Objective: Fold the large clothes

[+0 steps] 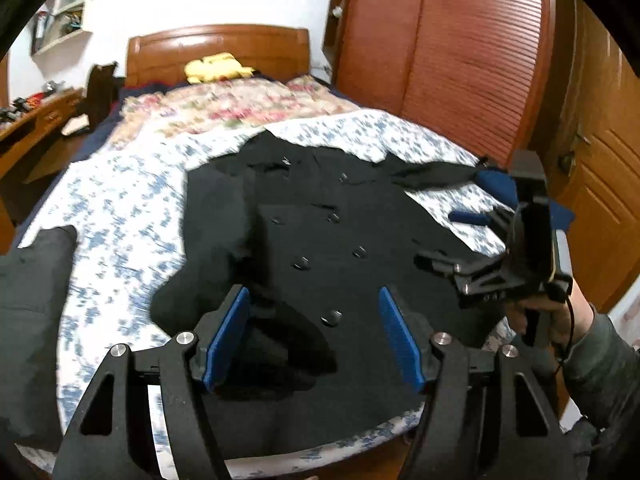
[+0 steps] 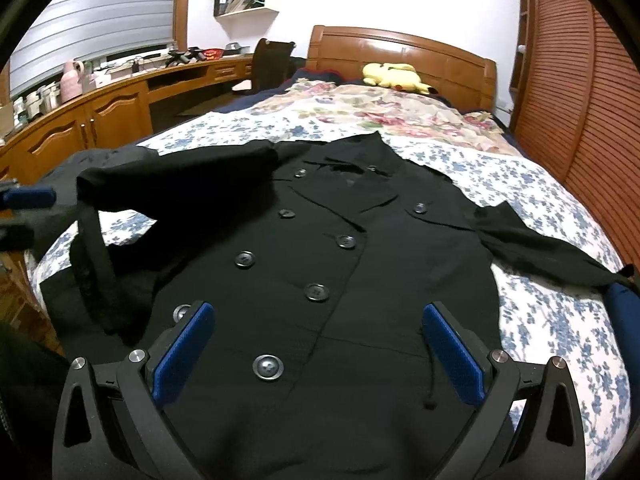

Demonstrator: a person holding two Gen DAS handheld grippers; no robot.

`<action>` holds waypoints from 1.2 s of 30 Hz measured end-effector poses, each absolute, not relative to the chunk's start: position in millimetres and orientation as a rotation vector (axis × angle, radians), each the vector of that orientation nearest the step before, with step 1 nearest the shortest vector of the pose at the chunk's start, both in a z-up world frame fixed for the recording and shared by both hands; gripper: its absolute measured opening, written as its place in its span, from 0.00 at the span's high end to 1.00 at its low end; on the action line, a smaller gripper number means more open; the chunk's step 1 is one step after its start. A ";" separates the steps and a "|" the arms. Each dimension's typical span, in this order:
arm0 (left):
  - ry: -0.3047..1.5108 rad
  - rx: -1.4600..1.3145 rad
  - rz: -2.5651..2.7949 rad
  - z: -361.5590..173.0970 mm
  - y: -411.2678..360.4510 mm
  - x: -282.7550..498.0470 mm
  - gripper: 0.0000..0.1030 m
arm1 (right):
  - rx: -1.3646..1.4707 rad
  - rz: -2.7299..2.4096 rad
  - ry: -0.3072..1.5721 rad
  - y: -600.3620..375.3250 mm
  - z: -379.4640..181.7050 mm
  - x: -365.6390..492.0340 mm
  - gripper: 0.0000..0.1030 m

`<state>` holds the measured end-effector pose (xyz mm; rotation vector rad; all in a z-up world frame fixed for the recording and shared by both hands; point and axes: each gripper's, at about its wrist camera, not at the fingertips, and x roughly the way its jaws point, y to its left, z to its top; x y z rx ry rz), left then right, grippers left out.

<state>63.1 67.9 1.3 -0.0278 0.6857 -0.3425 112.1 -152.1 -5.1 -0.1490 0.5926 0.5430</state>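
Item: black double-breasted coat [image 2: 360, 264]; lies front-up and buttoned on the bed [image 2: 560, 320], over a blue-flowered sheet [image 1: 120, 208]; collar toward the wooden headboard [image 2: 400, 52], hem toward the viewer; spread flat, presumably so that the sides can be turned in for folding.

Sleeves: in the right wrist view one sleeve [image 2: 540, 248] stretches out sideways over the sheet on the right; the other sleeve [image 2: 180, 176] lies angled across the left, partly lifted or draped, with a strap or belt [image 2: 96, 256] hanging from it; neither appears folded in yet.

Left gripper [image 1: 316, 336]: jaws well apart, nothing between the blue pads; hovers above the lower front of the coat, not touching it so far as can be seen.

Right gripper [image 2: 320, 356]: jaws likewise wide, empty; poised over the bottom buttons [image 2: 268, 367]; in the left wrist view it appears at the right edge, held by a hand [image 1: 560, 320] in a grey-green sleeve.

Other: yellow plush toy [image 2: 394, 76] by the headboard; floral quilt [image 2: 380, 108] beyond the coat; wooden bench [image 2: 120, 96] along the left wall; louvred wardrobe [image 1: 440, 60] on the right.

Status, judged: folding barely begun; sleeves are the likely first step.
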 end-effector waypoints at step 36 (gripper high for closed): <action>0.501 -0.096 0.145 -4.3 190.4 33.5 0.34 | -0.023 0.971 0.478 -119.0 28.9 143.6 0.95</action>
